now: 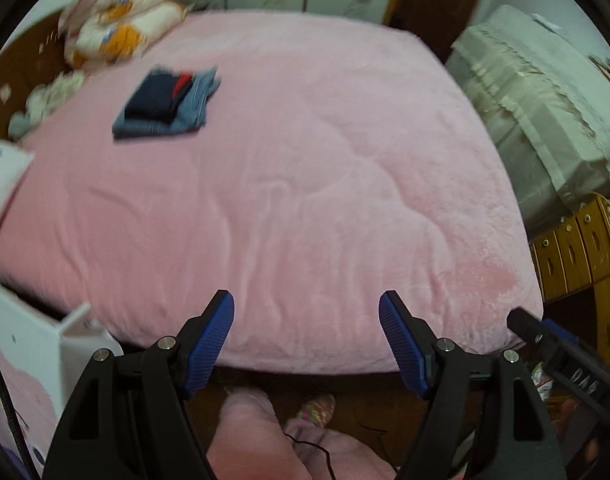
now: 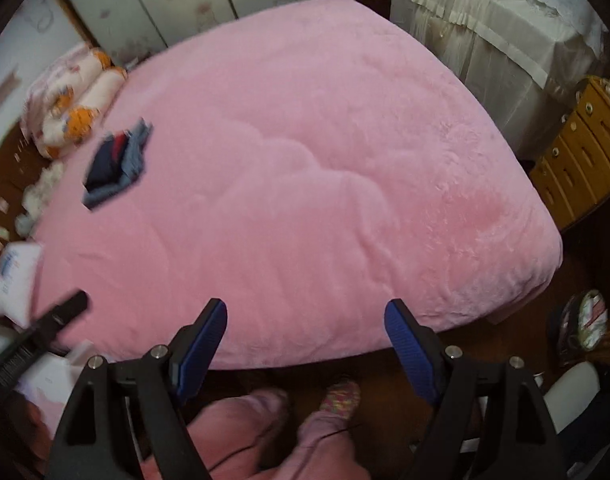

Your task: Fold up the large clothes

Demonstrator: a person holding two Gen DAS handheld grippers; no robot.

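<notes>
A plush pink blanket (image 1: 289,168) with soft quilted ridges covers the whole bed, and on its far left lies the folded clothing (image 1: 167,102) — a flat stack of dark navy, a red stripe and faded blue denim, its edges smeared by blur. The left gripper (image 1: 307,344) and the right gripper (image 2: 305,350) hang above the near edge of the bed, ribbed blue pads spread wide with nothing between them. Floral pillows (image 1: 121,32) sit at the far left corner, a lace-trimmed cloth (image 2: 501,20) drapes furniture on the right, and the person's pink trouser legs (image 2: 265,436) are cut off below.
</notes>
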